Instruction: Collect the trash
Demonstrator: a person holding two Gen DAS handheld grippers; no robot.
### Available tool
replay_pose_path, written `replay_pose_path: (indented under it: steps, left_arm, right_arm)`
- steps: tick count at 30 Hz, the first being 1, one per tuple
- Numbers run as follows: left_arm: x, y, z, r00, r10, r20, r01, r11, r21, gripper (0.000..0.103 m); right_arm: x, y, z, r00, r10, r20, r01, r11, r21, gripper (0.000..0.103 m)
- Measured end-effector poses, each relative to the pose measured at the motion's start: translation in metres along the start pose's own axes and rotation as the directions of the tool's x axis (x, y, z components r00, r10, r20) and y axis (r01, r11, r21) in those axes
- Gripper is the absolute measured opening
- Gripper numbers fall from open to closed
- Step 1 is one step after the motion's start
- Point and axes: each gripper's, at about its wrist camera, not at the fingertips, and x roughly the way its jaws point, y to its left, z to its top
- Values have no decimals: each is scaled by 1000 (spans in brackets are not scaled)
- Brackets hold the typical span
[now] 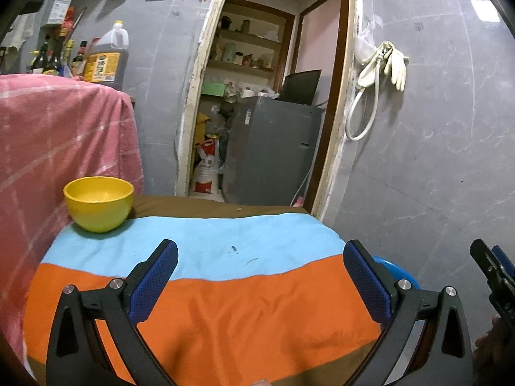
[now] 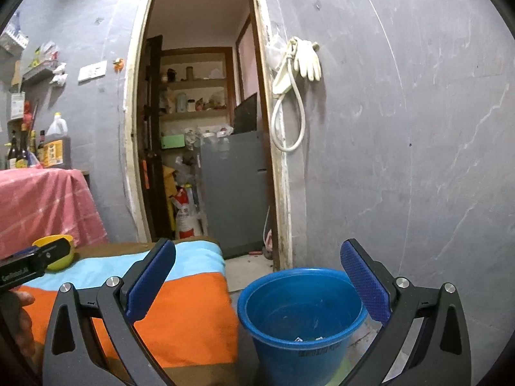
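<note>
Both grippers are hovering with jaws spread wide and nothing between them. The left gripper (image 1: pixel 260 276) is facing the cloth-covered table (image 1: pixel 225 315), whose blue and orange covering is showing only two tiny dark scraps (image 1: pixel 234 249) near the middle of the blue band, ahead of the fingertips and well short of them. A yellow bowl (image 1: pixel 98 202) is standing at the table's far left corner, apart from either jaw. The right gripper (image 2: pixel 257 276) is pointing over the blue bucket (image 2: pixel 302 318), which is sitting on the floor just beside the table's right edge; a few pale bits are lying at its bottom. Judged from this layout, collection is nearing its end or pausing between picks. The next move is calling for a lowered, narrowed pinch on the small scraps, then a carry rightward to the bucket.
</note>
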Motion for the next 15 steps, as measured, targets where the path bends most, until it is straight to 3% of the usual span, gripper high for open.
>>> replay_pose_path:
  steps: [15]
  left_arm:
    - [-63,26,-25,997,73,16,-73,997,2,101]
  right_arm:
    - [-56,36,-15,999,45,5,-45,999,-10,103]
